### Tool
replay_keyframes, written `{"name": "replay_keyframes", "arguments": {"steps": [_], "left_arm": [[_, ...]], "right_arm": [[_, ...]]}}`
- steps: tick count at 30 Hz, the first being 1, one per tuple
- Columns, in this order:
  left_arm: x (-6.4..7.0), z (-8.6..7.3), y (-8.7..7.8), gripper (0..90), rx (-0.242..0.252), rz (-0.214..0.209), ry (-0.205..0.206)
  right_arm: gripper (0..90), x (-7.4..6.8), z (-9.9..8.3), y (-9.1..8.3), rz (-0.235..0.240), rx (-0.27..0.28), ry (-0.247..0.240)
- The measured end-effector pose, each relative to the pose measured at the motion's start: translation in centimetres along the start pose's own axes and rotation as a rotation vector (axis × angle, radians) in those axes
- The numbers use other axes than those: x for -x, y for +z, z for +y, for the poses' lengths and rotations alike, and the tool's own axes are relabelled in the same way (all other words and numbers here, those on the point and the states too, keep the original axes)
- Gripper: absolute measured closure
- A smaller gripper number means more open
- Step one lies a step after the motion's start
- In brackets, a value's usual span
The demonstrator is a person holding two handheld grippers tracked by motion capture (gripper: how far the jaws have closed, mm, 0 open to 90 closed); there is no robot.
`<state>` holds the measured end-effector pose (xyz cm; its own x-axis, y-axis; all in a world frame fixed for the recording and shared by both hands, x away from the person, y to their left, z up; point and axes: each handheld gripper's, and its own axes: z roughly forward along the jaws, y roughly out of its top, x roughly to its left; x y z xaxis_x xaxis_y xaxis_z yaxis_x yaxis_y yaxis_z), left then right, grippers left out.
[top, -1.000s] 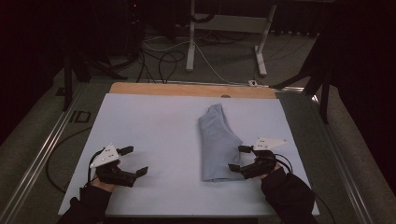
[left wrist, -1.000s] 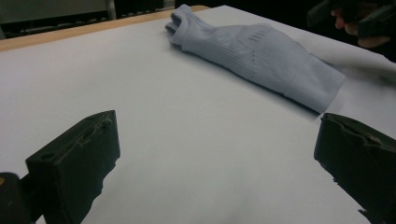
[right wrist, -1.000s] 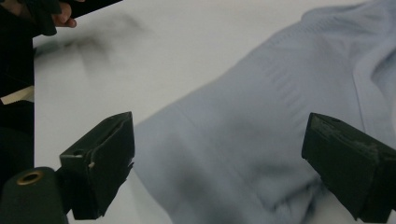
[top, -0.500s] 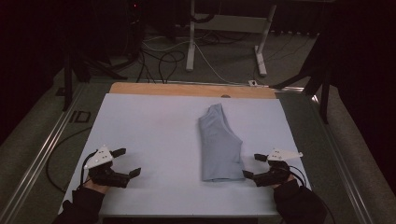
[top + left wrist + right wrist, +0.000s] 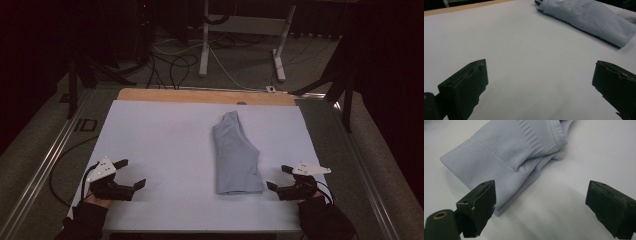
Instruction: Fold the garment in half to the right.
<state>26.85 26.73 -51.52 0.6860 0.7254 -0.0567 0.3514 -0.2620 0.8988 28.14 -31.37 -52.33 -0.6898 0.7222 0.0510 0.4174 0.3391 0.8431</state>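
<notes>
A folded light-blue knitted garment (image 5: 236, 155) lies lengthwise right of the middle of the white table (image 5: 165, 145). The same garment (image 5: 514, 157) lies just ahead of my right gripper's jaws, ribbed hem nearest, and the garment (image 5: 589, 20) appears far off at upper right in the left gripper view. My right gripper (image 5: 280, 177) is open, a little right of the garment's near corner, holding nothing. My left gripper (image 5: 131, 173) rests open near the table's front left, with bare table between its jaws. In their own views, left gripper (image 5: 541, 82) and right gripper (image 5: 541, 205) both stand wide apart.
A wooden strip (image 5: 205, 96) runs along the table's far edge. Beyond it stand white desk legs (image 5: 204, 40) and loose cables (image 5: 170, 55) on the floor. Metal rails (image 5: 45, 165) flank the table on the left and right.
Both grippers have drawn back toward the front edge. The right gripper has moved away from the garment's near corner to the right; the garment lies as before.
</notes>
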Motion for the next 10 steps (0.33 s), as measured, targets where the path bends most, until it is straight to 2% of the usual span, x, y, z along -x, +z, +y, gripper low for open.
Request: {"name": "replay_keyframes", "arguments": {"steps": [10], "left_arm": [[0.14, 0.05, 0.00, 1.0, 0.017, -0.008, 0.002]], "right_arm": [[9.9, -0.13, -0.05, 0.19, 0.013, -0.003, 0.004]]}}
